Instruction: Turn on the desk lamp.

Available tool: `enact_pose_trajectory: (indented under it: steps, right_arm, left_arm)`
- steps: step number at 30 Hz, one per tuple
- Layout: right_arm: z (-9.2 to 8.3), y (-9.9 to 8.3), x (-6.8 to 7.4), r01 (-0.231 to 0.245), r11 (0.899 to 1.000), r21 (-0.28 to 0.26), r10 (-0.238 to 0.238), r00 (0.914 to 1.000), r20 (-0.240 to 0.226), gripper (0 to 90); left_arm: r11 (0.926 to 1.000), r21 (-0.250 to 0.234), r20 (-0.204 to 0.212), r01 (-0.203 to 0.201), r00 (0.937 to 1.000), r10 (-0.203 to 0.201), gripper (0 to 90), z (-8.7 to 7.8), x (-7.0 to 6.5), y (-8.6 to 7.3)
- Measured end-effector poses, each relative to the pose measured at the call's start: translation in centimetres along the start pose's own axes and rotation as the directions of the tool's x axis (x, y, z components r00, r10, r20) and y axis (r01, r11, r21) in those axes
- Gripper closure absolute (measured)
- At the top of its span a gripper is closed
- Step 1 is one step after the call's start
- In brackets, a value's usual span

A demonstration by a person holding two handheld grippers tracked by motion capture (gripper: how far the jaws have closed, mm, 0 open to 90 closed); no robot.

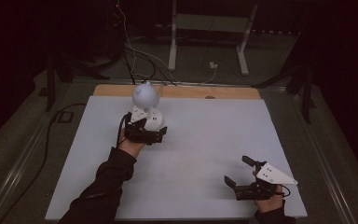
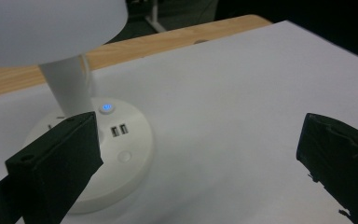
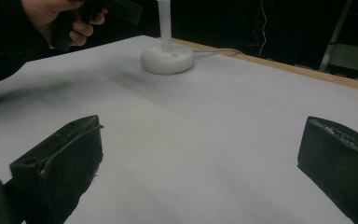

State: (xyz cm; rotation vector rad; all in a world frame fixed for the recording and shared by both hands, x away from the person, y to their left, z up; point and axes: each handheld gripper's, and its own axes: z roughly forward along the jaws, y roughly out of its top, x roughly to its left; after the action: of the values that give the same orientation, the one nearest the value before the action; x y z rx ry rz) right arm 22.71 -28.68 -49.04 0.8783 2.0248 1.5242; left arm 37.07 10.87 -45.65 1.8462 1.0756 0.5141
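At the near edge of the white table (image 1: 205, 186), the right gripper (image 1: 240, 172) rests idle, jaws spread wide on nothing, apparently parked clear of the work. Farther in, the left gripper (image 1: 145, 132) hangs just over the round base of one white desk lamp (image 1: 145, 100), jaws released, seemingly lined up to press a control. The base carries one glowing blue button (image 2: 106, 108) and two USB ports (image 2: 119, 131); beyond stands a wooden edge strip (image 1: 182, 91).

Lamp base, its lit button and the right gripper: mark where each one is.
lamp base (image 2: 126, 154), left gripper view, flat white top beside the USB ports.
lit button (image 2: 106, 108), left gripper view, its blue centre.
right gripper (image 1: 239, 173), high view, midway between its fingertips.
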Motion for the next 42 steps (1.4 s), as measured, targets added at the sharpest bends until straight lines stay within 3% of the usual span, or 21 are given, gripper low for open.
enact_pose_trajectory:
  steps: [2, 5, 9, 12, 19, 24, 32, 42]
  right_arm:
    - [0.0, 0.0, 0.0, -0.002, 1.0, -0.002, 0.002, 1.0, 0.0, 0.0]
    - [0.0, 0.0, 0.0, 0.0, 1.0, 0.0, 0.0, 1.0, 0.0, 0.0]
    - [0.0, 0.0, 0.0, -0.005, 1.0, -0.002, 0.005, 1.0, -0.003, 0.0]
    - [0.0, 0.0, 0.0, -0.001, 1.0, -0.001, 0.001, 1.0, -0.002, 0.0]
    - [0.0, 0.0, -0.1, 0.0, 1.0, 0.0, 0.0, 1.0, -0.001, 0.0]
    - [-0.1, 0.0, -0.1, -0.001, 1.0, -0.002, 0.001, 1.0, -0.002, 0.0]
    - [-0.1, -0.1, 0.0, -0.005, 1.0, -0.002, 0.005, 1.0, -0.008, 0.0]
    - [-0.1, 0.0, 0.0, -0.006, 1.0, -0.004, 0.006, 0.9999, -0.01, 0.0]
  left_arm:
    - [0.9997, 0.013, -0.068, -0.02, 0.9975, 0.021, 0.2, 0.4, -0.3, -0.1]
    - [0.9994, 0.024, -0.092, -0.023, 0.9955, 0.025, 0.2, 0.9, -0.3, -0.2]
    - [0.9988, 0.045, -0.076, 0.021, 0.997, -0.018, 1.0, 1.4, 0.0, -0.3]
    - [0.9977, 0.06, -0.114, 0.031, 0.9932, -0.024, 4.8, 2.0, 0.1, -0.5]
    - [0.9945, 0.073, -0.151, 0.075, 0.9864, -0.063, 21.1, 2.8, 0.2, -1.0]
    - [0.9943, 0.074, -0.183, 0.076, 0.9812, -0.061, 29.7, 3.2, -0.1, -1.1]
    - [0.9951, 0.066, -0.221, 0.073, 0.9737, -0.057, 59.8, 3.6, 0.0, -1.2]
    - [0.996, 0.065, -0.225, 0.061, 0.9733, -0.045, 77.0, 4.3, 0.7, -1.6]
